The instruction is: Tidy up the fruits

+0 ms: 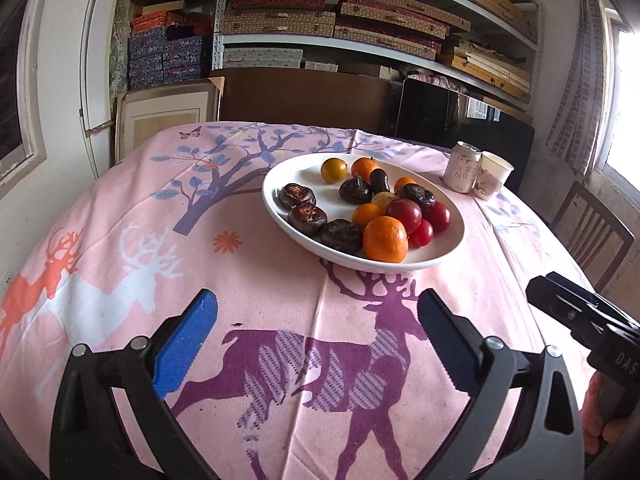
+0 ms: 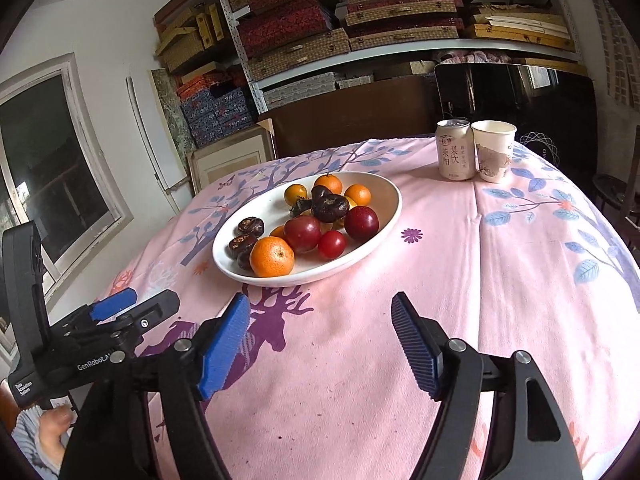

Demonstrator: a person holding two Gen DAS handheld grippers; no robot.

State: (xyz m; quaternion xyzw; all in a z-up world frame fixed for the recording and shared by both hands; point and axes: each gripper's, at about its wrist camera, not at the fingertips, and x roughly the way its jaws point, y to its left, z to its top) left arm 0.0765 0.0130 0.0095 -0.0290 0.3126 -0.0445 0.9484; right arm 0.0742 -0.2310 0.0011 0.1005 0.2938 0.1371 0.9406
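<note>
A white oval plate (image 1: 296, 174) (image 2: 384, 216) on the pink tablecloth holds oranges (image 1: 385, 239) (image 2: 272, 256), red plums (image 1: 404, 215) (image 2: 361, 222), small red tomatoes (image 2: 331, 244), a yellow fruit (image 1: 333, 170) and several dark brown water chestnuts (image 1: 307, 219) (image 2: 330, 207). My left gripper (image 1: 318, 344) hovers over the cloth short of the plate, open, nothing between its blue pads. My right gripper (image 2: 322, 344) is also open and empty, a little before the plate's near rim. Each view catches the other gripper at its edge.
A drink can (image 1: 462, 167) (image 2: 453, 149) and a paper cup (image 1: 493, 174) (image 2: 493, 150) stand together at the table's far right. A wooden chair (image 1: 592, 228) stands right of the table. Shelves of boxes (image 2: 360, 20) fill the back wall.
</note>
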